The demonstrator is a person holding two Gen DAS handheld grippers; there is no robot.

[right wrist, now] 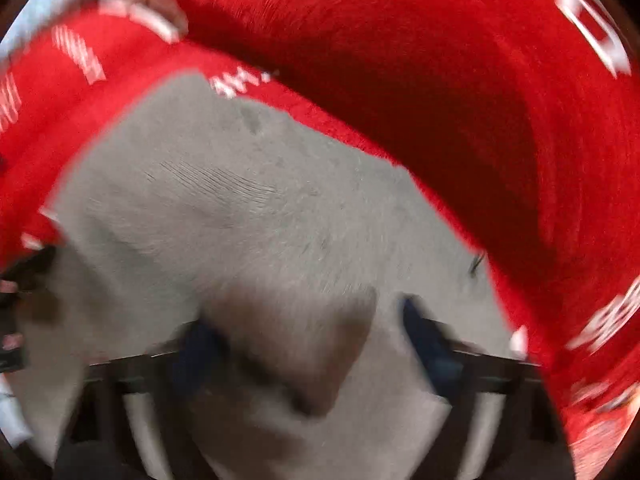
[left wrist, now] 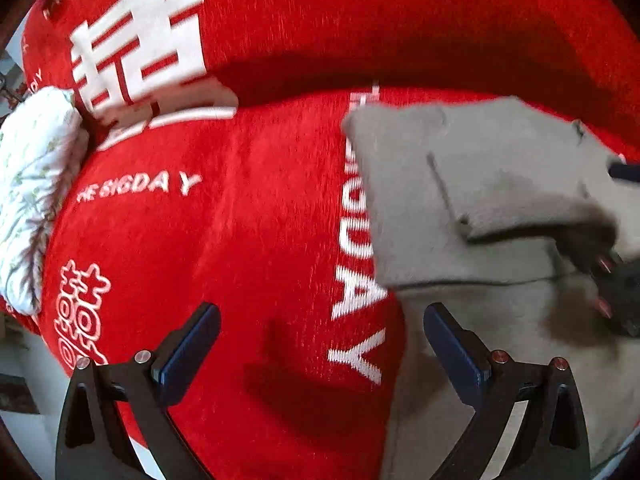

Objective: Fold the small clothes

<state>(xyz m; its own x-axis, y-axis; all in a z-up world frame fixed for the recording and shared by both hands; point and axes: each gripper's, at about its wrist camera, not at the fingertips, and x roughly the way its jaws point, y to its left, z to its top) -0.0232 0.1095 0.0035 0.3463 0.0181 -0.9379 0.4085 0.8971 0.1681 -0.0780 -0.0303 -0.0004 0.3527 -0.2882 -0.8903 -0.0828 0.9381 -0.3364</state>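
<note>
The small grey cloth point(left wrist: 480, 184) lies on a big red blanket point(left wrist: 240, 240) with white letters; the blanket covers a soft seat, maybe a sofa, though I cannot tell for sure; a white flowery cloth point(left wrist: 36, 184) sits far off at the left edge.

In the left wrist view the left hand-held gripper point(left wrist: 320, 344) is open wide and holds nothing; under it is mostly red blanket; the grey cloth lies to its right and a bit ahead, and its near edge reaches under the right finger; a flap of the cloth is already turned over on top, and its long side runs away from the camera.

In the right wrist view the right hand-held gripper point(right wrist: 308, 340) is right over the grey cloth point(right wrist: 256, 216); its fingers are spread apart, with a raised bump of cloth between them; the picture is blurry, so I cannot tell if the fingers touch it; it does not look pinched.

So the right one is nearer the cloth; I think the left one must go to its right to reach the cloth edge for the next fold.
</note>
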